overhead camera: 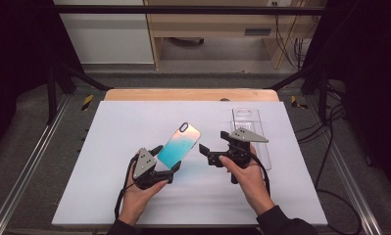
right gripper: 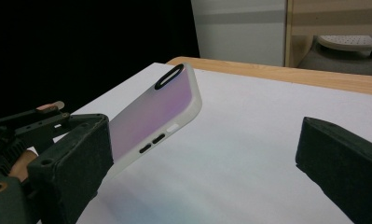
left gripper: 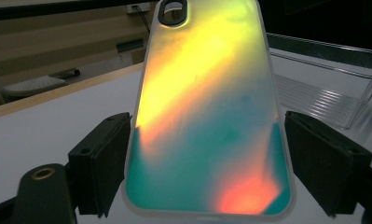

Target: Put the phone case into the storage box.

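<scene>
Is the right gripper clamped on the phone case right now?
No: in the right gripper view the right gripper has its jaws wide apart with only white table between them, while the phone case is held up by the left gripper.

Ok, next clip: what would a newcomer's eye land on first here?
First, the iridescent phone case, teal to pink, near the middle of the white table, tilted up and clamped across its lower end by the left gripper. Next, the right gripper just beside it, jaws open and empty. Behind that hand lies a clear plastic tray at the table's far right.
</scene>
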Action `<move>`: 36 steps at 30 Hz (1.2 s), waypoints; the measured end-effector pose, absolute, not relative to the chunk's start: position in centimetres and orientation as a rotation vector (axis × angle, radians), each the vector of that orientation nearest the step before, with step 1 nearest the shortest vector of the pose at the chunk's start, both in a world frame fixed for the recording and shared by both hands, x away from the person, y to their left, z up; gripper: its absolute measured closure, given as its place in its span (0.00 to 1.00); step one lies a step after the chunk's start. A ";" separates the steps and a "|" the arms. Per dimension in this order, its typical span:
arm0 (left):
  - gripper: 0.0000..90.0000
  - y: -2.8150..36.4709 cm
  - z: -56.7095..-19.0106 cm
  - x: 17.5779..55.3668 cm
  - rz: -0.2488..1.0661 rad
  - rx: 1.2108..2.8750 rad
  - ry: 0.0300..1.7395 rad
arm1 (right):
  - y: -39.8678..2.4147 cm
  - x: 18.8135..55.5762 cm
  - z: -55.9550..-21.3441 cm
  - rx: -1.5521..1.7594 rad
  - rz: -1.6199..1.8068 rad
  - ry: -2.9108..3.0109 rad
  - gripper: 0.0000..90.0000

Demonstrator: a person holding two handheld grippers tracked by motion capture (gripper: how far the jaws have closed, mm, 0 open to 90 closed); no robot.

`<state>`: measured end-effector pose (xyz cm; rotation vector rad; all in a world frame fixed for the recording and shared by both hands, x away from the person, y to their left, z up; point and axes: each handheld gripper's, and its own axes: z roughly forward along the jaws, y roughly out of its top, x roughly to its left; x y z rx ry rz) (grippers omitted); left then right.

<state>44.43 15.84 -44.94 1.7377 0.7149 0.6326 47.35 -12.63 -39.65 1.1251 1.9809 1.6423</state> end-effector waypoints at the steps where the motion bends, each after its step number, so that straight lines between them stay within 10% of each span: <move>1: 0.18 15.8 -44.9 44.4 0.634 1.739 0.714 | -12.5 47.4 -39.7 1.123 1.642 1.980 0.05; 36: 0.18 15.8 -44.7 44.2 0.653 1.726 0.697 | -10.4 47.7 -40.3 1.158 1.715 1.996 0.07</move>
